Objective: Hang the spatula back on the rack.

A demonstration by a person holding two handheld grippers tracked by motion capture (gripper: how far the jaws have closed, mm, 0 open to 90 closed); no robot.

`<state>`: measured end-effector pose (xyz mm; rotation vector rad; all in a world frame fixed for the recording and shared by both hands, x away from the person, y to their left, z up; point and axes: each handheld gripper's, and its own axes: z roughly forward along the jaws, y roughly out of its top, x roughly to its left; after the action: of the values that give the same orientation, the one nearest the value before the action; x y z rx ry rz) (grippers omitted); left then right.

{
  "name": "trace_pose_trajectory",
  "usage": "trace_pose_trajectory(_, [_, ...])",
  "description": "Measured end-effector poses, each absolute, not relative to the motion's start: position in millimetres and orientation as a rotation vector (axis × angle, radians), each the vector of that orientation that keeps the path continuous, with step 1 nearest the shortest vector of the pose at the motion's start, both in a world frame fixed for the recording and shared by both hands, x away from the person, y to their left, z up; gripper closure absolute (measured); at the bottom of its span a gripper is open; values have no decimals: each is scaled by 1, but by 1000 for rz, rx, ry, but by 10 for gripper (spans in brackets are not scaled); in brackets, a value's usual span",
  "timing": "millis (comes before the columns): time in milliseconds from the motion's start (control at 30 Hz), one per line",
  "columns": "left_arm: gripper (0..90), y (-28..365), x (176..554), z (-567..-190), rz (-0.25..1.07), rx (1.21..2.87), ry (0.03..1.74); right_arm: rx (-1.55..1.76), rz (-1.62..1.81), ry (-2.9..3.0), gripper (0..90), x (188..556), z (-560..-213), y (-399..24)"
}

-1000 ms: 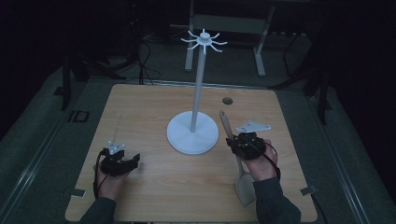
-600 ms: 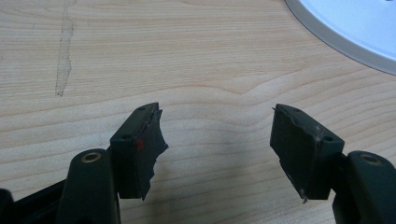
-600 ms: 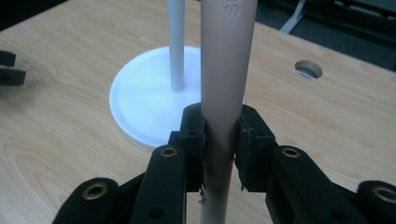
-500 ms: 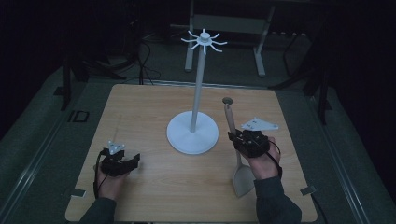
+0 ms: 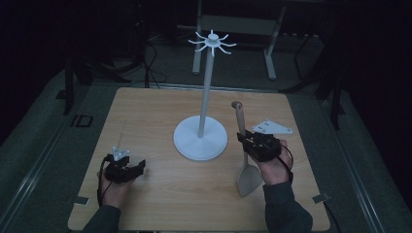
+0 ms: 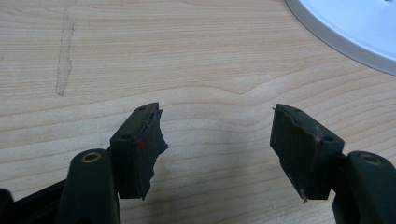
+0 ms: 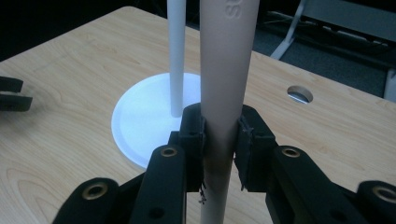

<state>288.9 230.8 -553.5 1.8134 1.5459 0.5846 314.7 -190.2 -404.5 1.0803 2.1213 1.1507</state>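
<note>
Light wooden table (image 5: 160, 111), dim room. Right gripper (image 5: 252, 141) pinches the beige handle of a pale long-handled spatula (image 5: 245, 165); jaws pressed on the handle in the right gripper view (image 7: 219, 135). The spatula's blade points toward the near edge, its rounded handle tip away; whether the blade touches the table is hard to tell. White round-based stand with a thin pole and spoked hook top (image 5: 200, 138) sits mid-table, just left of the spatula. Left gripper (image 5: 125, 170) near the front-left, jaws spread over bare wood (image 6: 217, 135), stand base edge at upper right. Open table behind and between the grippers; a small round hole (image 7: 299, 94) near the far edge.
</note>
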Motion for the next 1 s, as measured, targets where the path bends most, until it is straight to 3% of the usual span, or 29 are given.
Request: trace_pose_trajectory(1000, [342,231,289,-553,585,1806,1550,1054,1235,2055,743,317,-388,-184])
